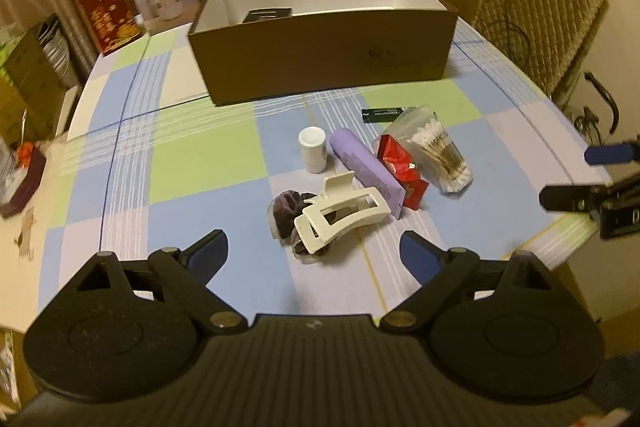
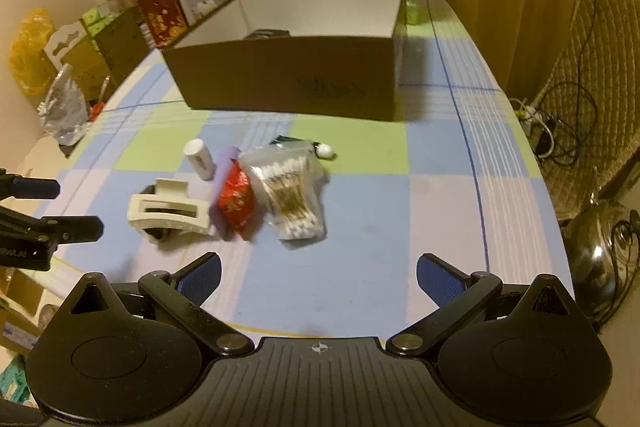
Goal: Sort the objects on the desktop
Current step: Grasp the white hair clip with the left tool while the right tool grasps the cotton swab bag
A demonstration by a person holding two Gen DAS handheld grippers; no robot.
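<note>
A brown cardboard box (image 1: 324, 55) sat at twelve o'clock on the checked tablecloth (image 1: 200, 163). Before it lay a cluster: cotton swab bag (image 1: 438, 151), purple tube (image 1: 366, 171), white hair claw (image 1: 340, 213), white bottle (image 1: 313, 149). The left gripper (image 1: 314, 253) and right gripper (image 2: 318, 277) hovered spread, empty. Crowded items risked a snagged grasp.

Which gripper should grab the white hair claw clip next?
Left, probably. The left gripper is open with the clip just ahead between its fingers. From the right gripper, also open, the clip sits off to the left.
</note>
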